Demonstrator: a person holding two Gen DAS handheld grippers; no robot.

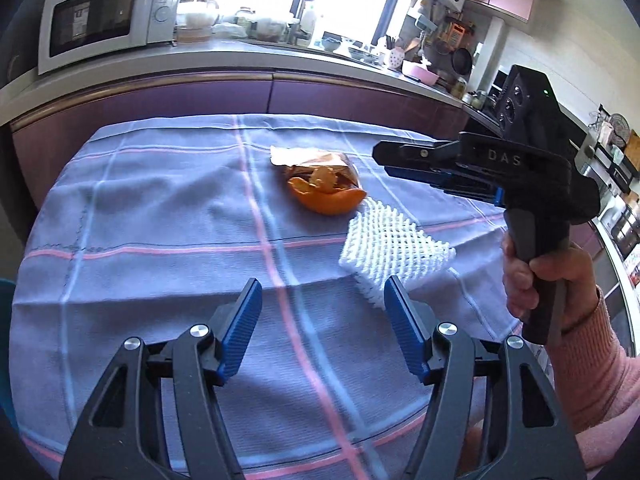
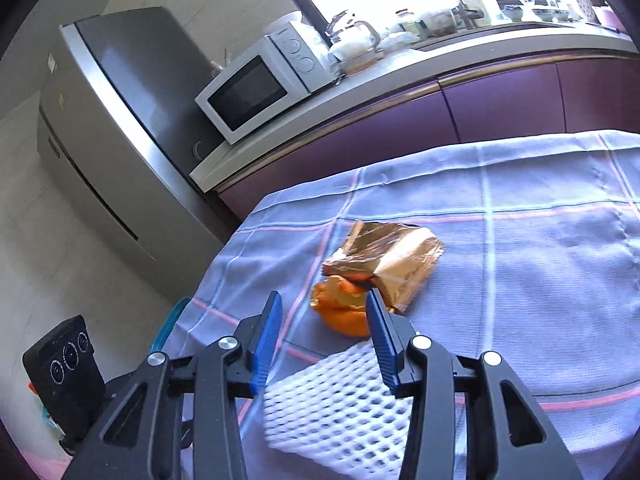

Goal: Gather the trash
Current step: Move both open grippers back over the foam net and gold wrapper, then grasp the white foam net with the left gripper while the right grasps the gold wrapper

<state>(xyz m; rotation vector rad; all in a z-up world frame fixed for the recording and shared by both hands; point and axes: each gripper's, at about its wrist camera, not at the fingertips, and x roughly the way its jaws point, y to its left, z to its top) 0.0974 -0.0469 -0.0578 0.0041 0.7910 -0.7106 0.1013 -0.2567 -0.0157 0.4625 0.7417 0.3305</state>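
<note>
We hold the left gripper (image 1: 322, 320) and right gripper (image 2: 322, 340) part-open and empty above the worktop (image 1: 160, 240), near orange peel (image 1: 326, 196), foil wrapper (image 2: 384, 256) and foam net (image 1: 394, 252).

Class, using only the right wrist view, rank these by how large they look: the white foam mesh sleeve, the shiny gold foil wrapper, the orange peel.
1. White foam mesh sleeve, though nearest the camera, so enlarged.
2. Shiny gold foil wrapper.
3. Orange peel, partly hidden.
</note>
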